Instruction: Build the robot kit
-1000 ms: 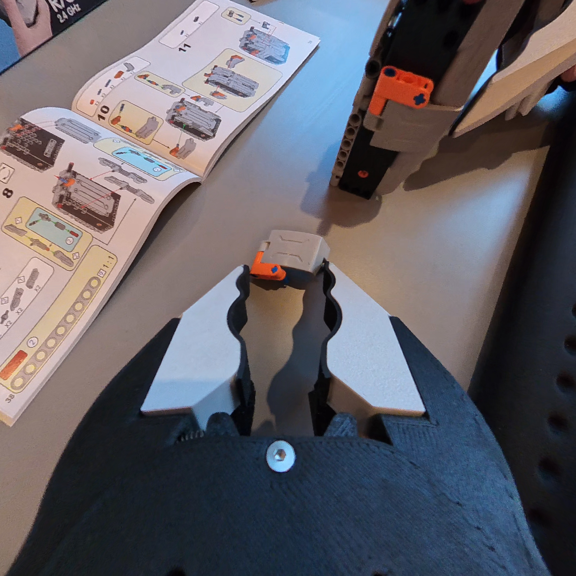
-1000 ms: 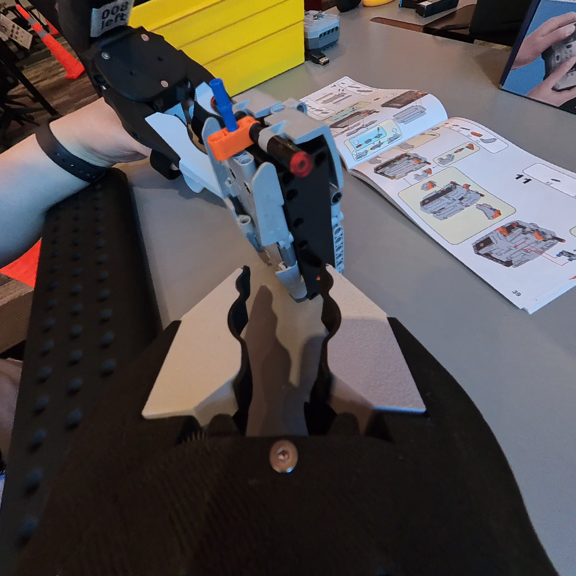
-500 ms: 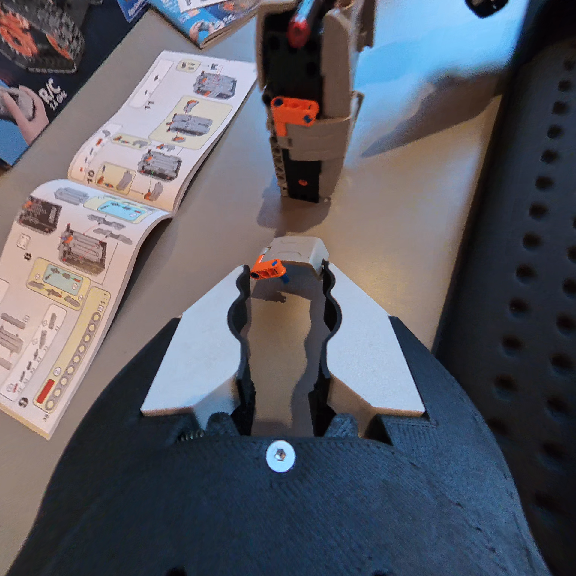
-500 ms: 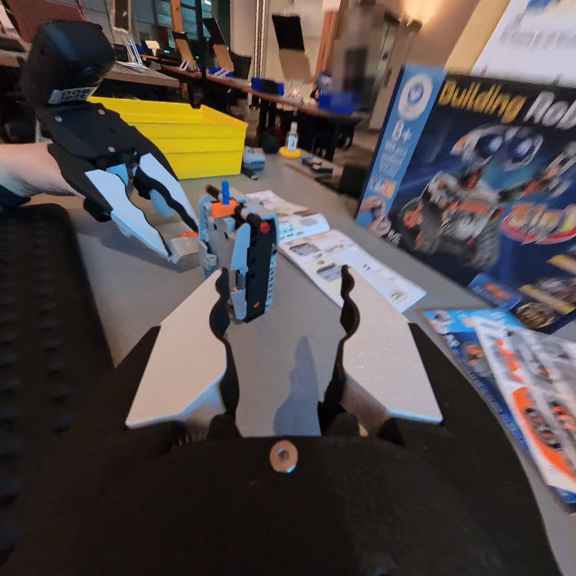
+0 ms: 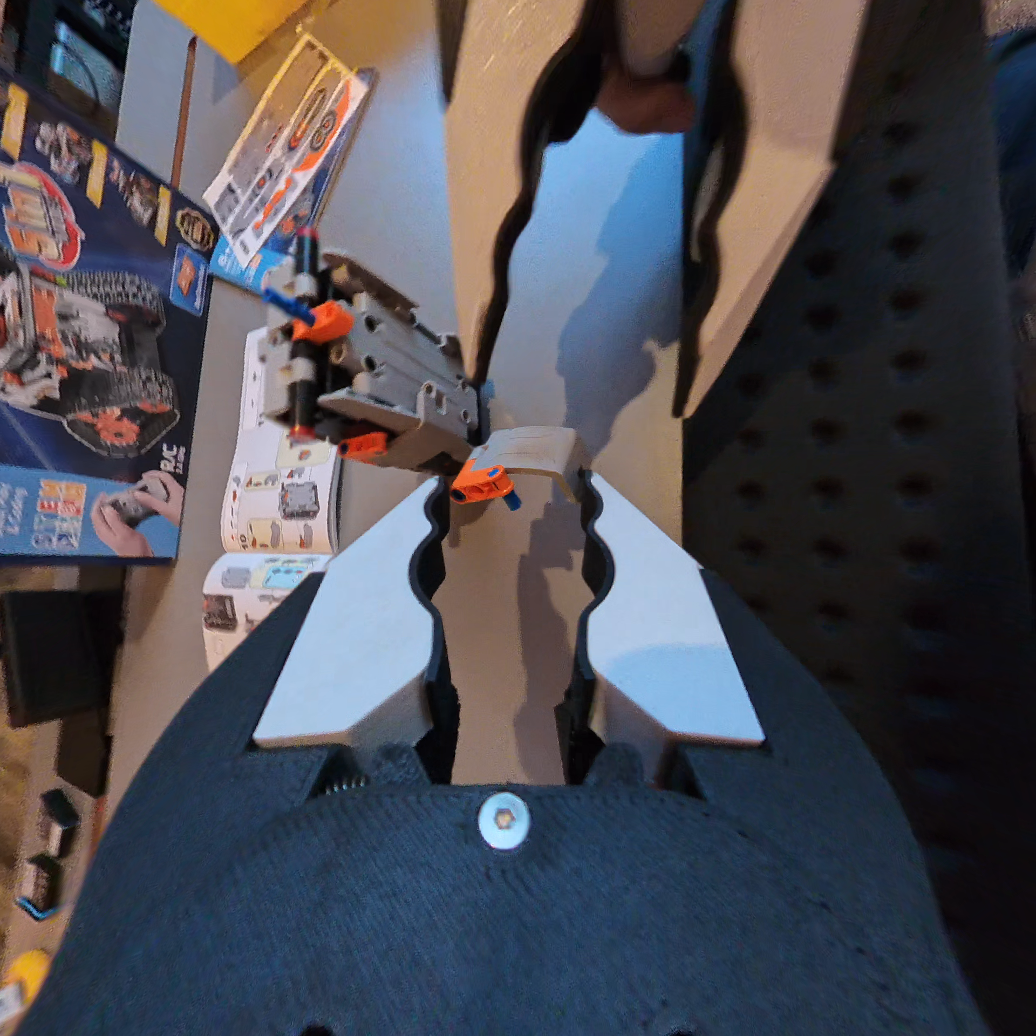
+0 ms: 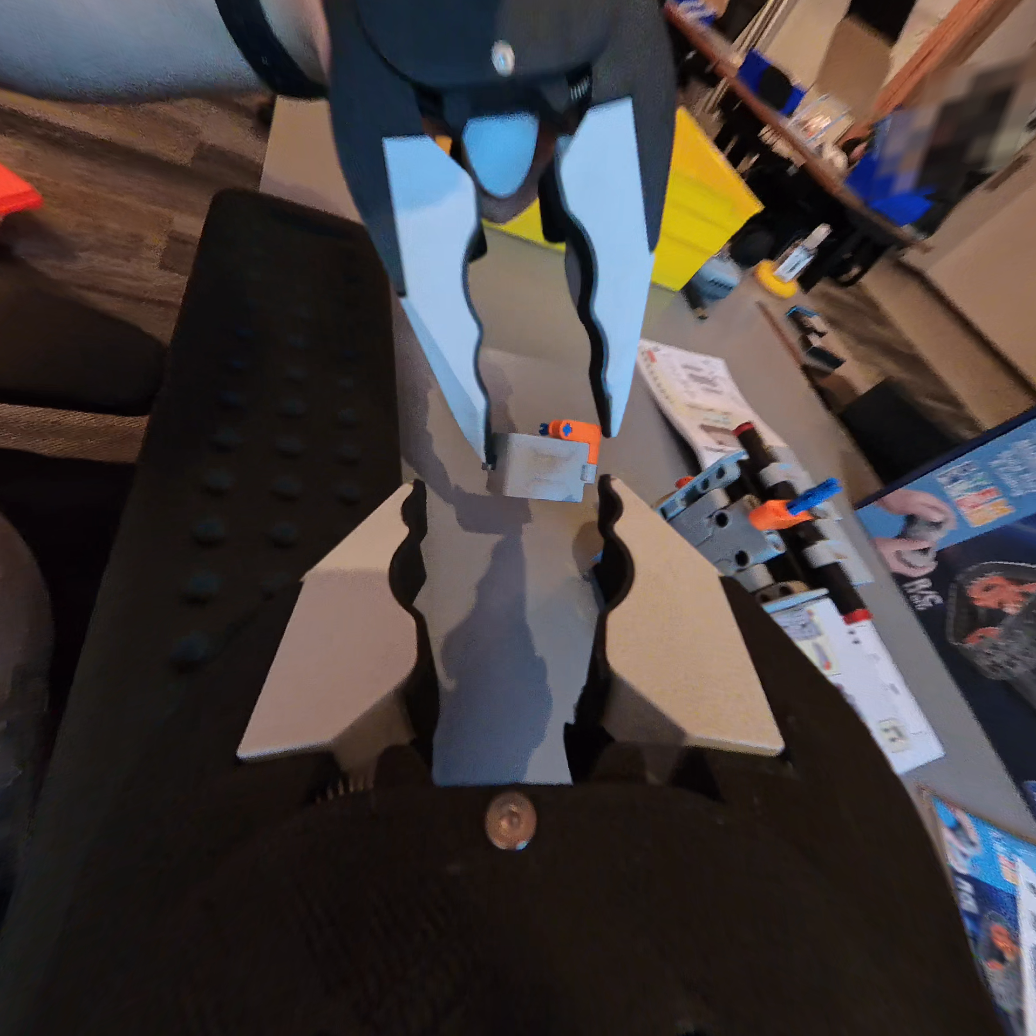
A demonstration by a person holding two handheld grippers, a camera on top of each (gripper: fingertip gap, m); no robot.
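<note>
Instruction booklet (image 5: 280,493) — partly hidden under the brick assembly (image 5: 370,381) and behind the left gripper (image 5: 513,488) body. Toy box (image 5: 95,347), left of the assembly, cut by the frame edge. Small items (image 6: 785,269) beyond the yellow bin (image 6: 701,207) — too blurred to identify.

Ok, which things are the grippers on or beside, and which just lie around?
At the grippers: left gripper, shut on small grey plastic panel with orange connector; right gripper, open, beside grey-and-black brick assembly.
Lying around: open instruction booklet; blue toy box; yellow bin; black perforated mat.
</note>
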